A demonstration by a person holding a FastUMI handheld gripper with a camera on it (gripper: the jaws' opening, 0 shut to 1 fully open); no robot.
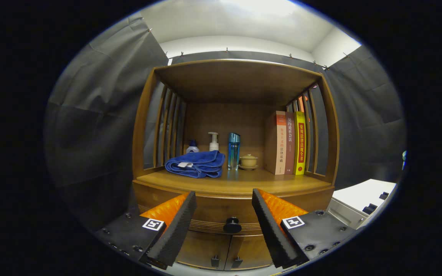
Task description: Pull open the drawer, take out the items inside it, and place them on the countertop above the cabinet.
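The gripper (224,214) is wide open and holds nothing. The black drawer knob (232,225) sits between the fingers, a little beyond them; the drawer (221,211) looks closed. On the countertop (240,184) above lie a blue towel (196,164), bottles, a small lidded cup (248,161), maybe ceramic, and three books (288,142).
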